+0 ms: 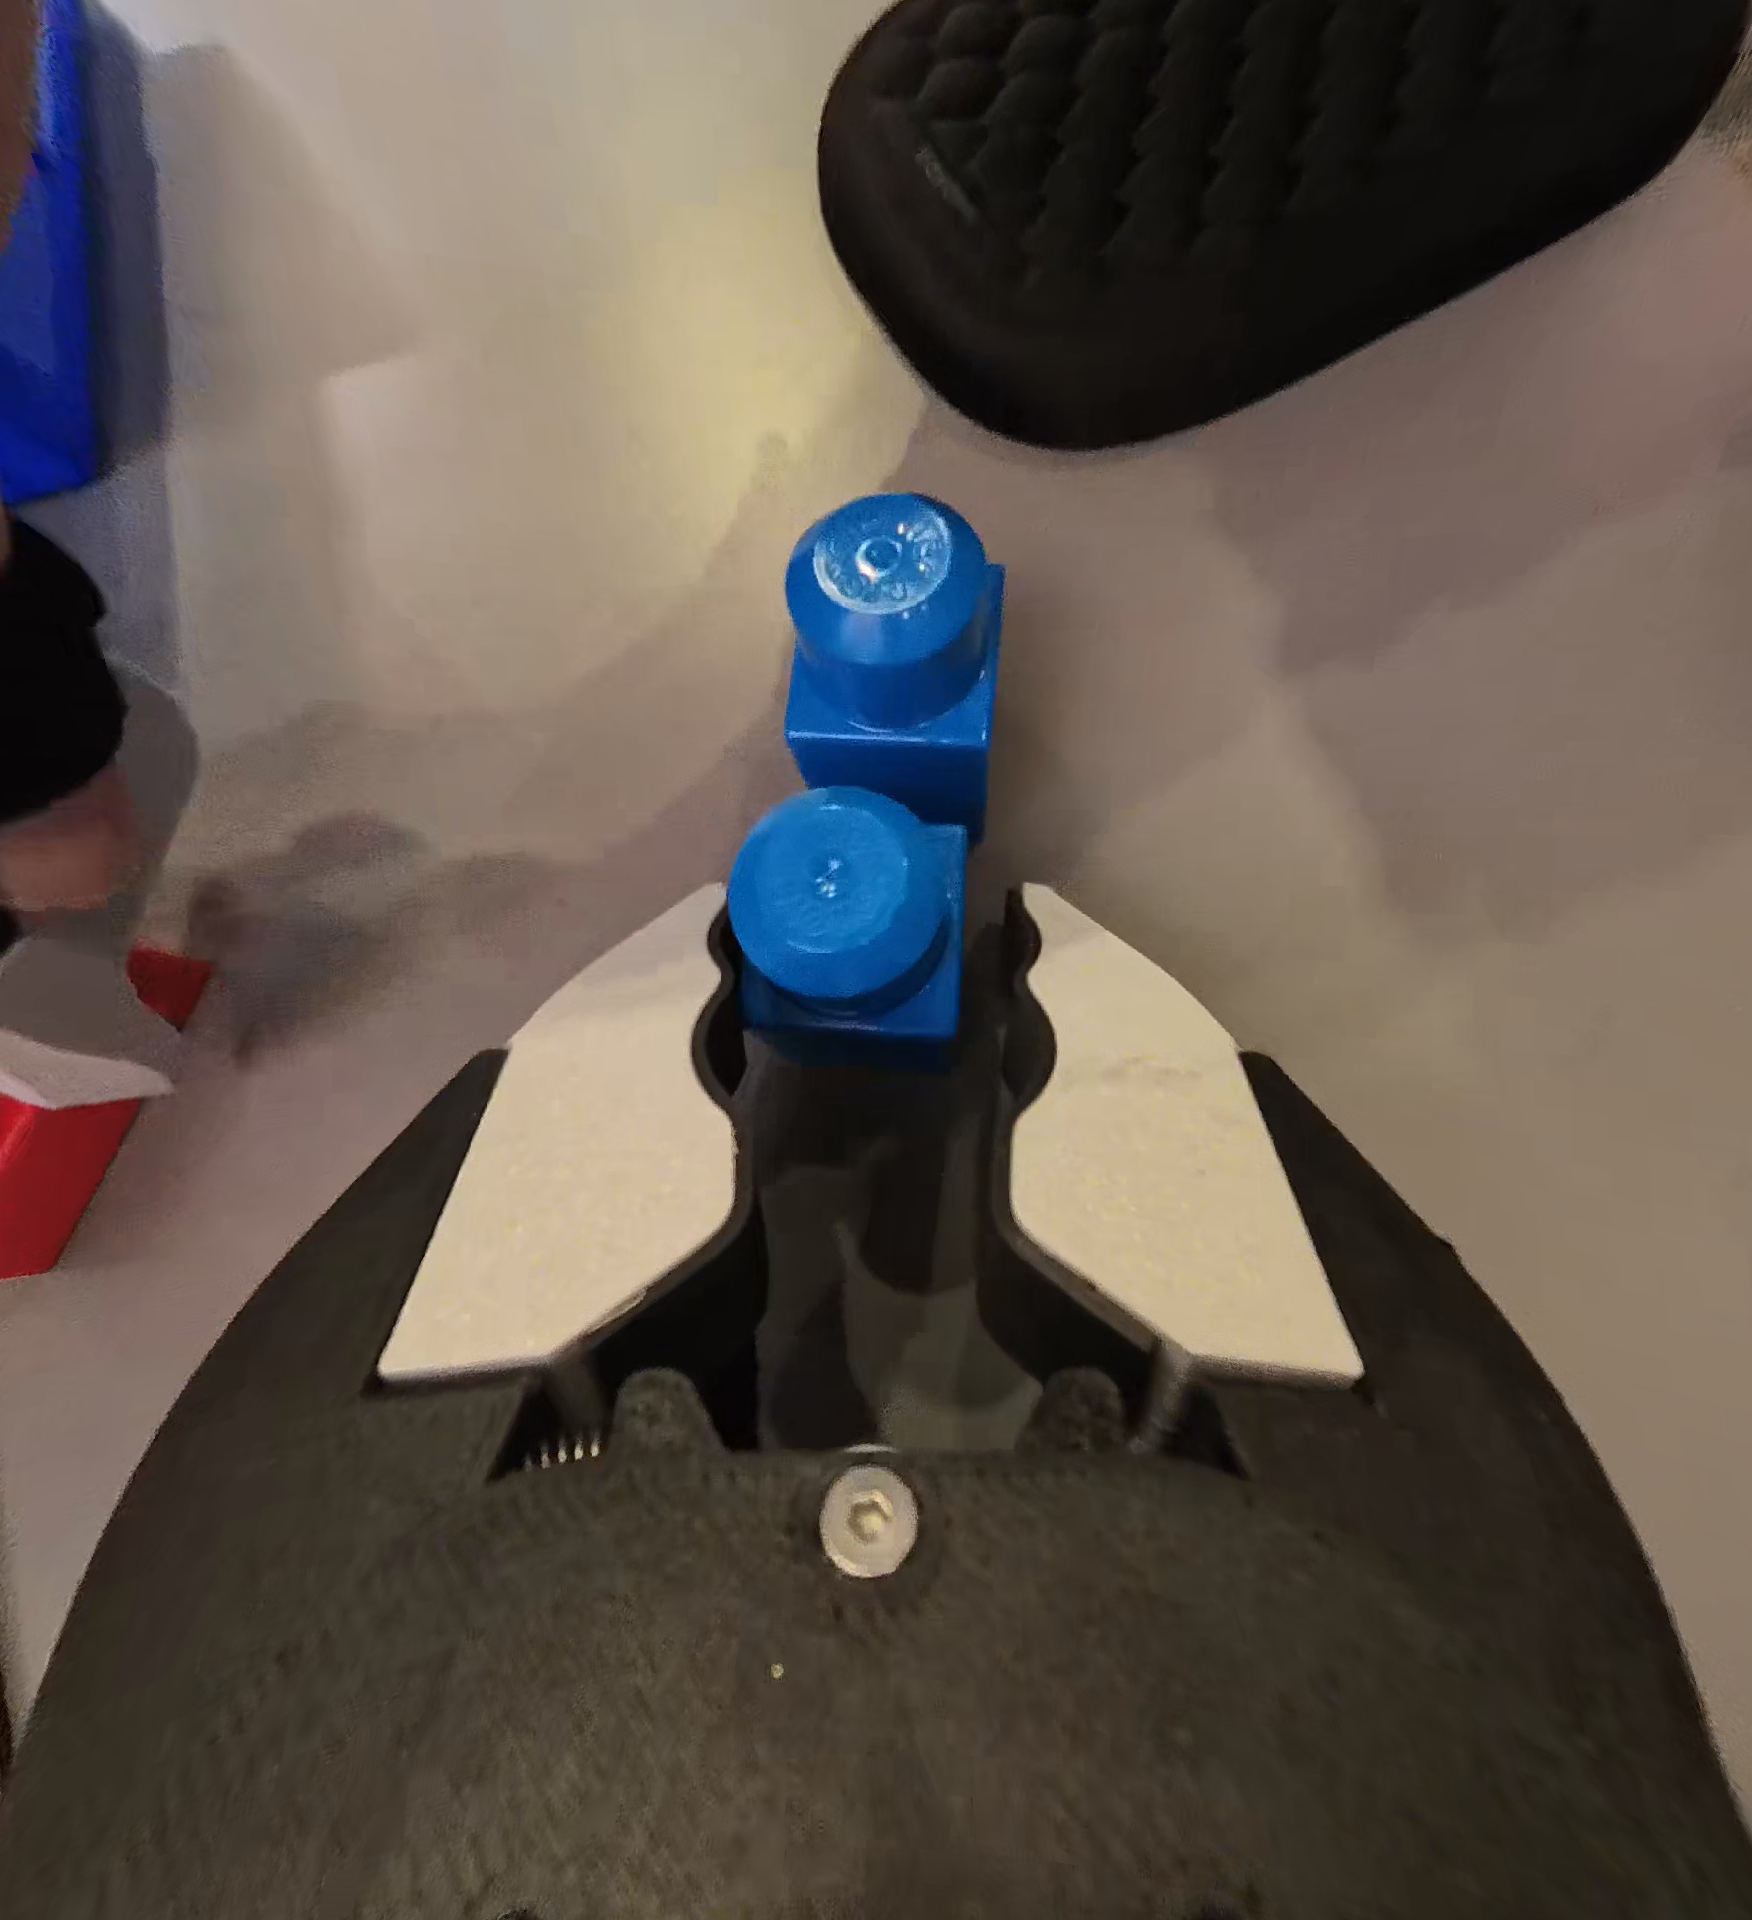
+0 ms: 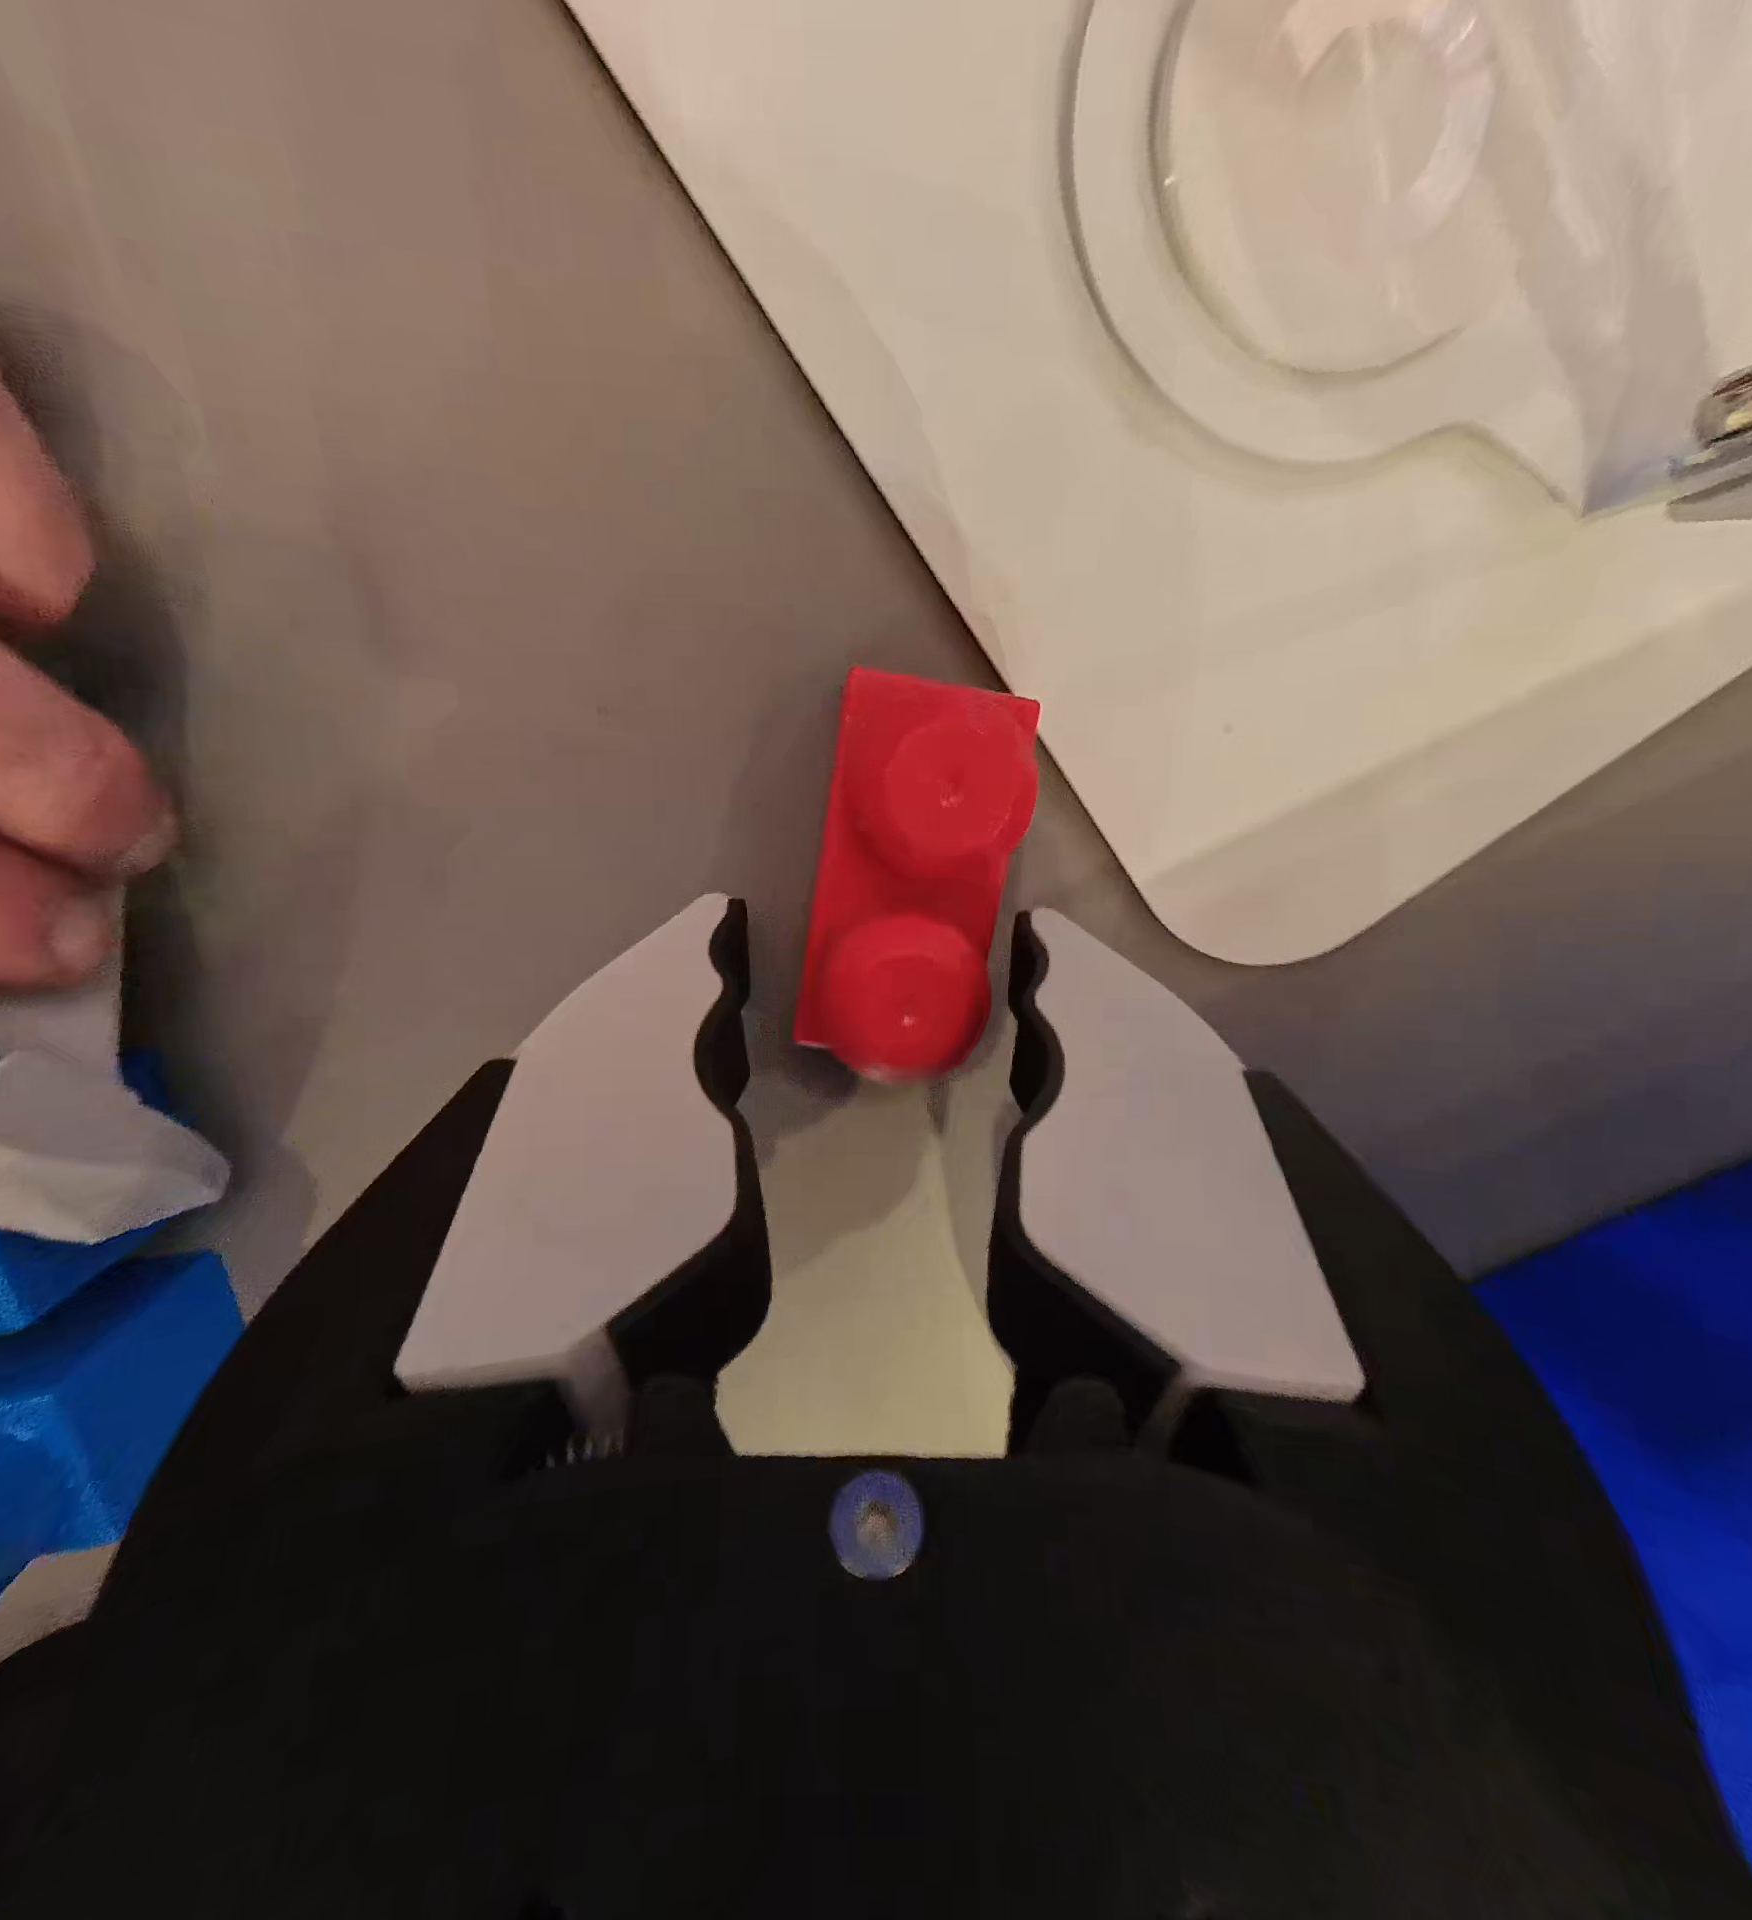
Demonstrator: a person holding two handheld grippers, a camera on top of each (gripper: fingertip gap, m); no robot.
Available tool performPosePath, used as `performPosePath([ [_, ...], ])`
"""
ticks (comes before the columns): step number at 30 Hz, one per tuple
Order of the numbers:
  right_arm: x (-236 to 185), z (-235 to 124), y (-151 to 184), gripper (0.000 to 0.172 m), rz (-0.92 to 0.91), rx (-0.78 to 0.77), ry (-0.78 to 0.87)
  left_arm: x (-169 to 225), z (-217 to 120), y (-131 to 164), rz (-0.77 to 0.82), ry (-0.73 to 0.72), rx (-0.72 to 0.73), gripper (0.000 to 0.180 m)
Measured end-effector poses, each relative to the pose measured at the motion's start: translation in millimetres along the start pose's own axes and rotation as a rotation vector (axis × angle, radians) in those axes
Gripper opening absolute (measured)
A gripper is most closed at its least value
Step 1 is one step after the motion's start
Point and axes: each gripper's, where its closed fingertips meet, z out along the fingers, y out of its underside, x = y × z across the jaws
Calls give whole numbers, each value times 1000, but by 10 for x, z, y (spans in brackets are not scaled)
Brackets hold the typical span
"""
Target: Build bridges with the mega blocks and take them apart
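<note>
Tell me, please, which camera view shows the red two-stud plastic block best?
The right wrist view: the red two-stud plastic block appears whole, studs facing the camera, between that view's own tongs. The left wrist view shows only part of a red block at its left edge, partly covered by a white tong.

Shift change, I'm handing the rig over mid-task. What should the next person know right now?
Left gripper: open around the near end of a blue two-stud piece; a gap shows at the right finger.
Right gripper: open, a red two-stud block between its fingers, gaps on both sides.
Both pieces seem to sit apart on the grey table.
Done: no bridge in view.
Left: probably grip both, then join them.
</note>
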Motion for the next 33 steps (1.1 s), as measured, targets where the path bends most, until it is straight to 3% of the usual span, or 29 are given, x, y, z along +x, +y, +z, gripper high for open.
performPosePath([
  [1,-2,41,1,49,4,-7,-11,11,21,20,3,8,-20,44],
  [10,-55,75,-9,42,17,7,-61,33,123,-68,12,39,-25,55],
  [14,-68,78,-11,40,22,18,-74,44,174,-114,23,55,-27,41],
  [23,-77,77,-12,38,13,19,-77,64,235,-195,74,51,-14,41],
  [26,-79,77,-13,38,9,24,-78,72,243,-193,51,88,-21,52],
  [29,-80,77,-12,37,10,26,-82,104,265,-216,75,110,-20,41],
  [33,-80,79,-11,38,9,30,-82,114,292,-245,88,115,-19,41],
])
